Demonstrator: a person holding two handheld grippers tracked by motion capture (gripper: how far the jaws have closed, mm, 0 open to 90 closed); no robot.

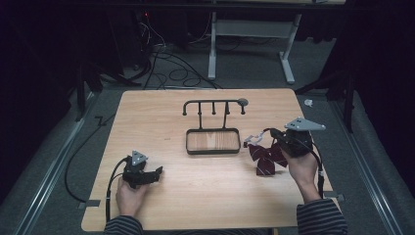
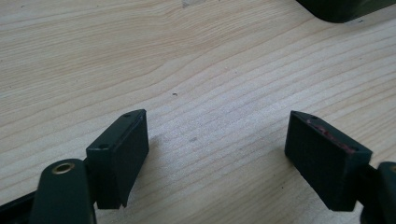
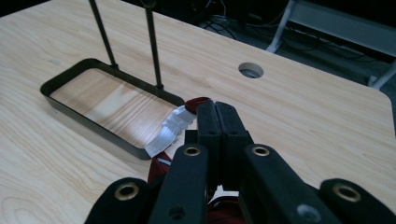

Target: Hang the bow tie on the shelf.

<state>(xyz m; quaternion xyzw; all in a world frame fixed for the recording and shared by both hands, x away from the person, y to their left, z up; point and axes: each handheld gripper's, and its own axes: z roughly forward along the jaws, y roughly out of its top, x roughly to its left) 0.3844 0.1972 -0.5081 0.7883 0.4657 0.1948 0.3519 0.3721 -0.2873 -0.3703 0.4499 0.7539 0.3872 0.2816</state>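
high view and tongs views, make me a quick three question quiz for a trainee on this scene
1. True or false: the right tongs are shut on the dark red striped cloth bow with a white strap.
2. Which tongs stand open above bare wood? A) left tongs B) right tongs C) both
3. What stands behind the bow, near the middle of the light wooden table?

Key:
1. True. The jaws are pressed together with the strap and red cloth caught in them.
2. A.
3. A black metal rack with hooks over a shallow rectangular tray.
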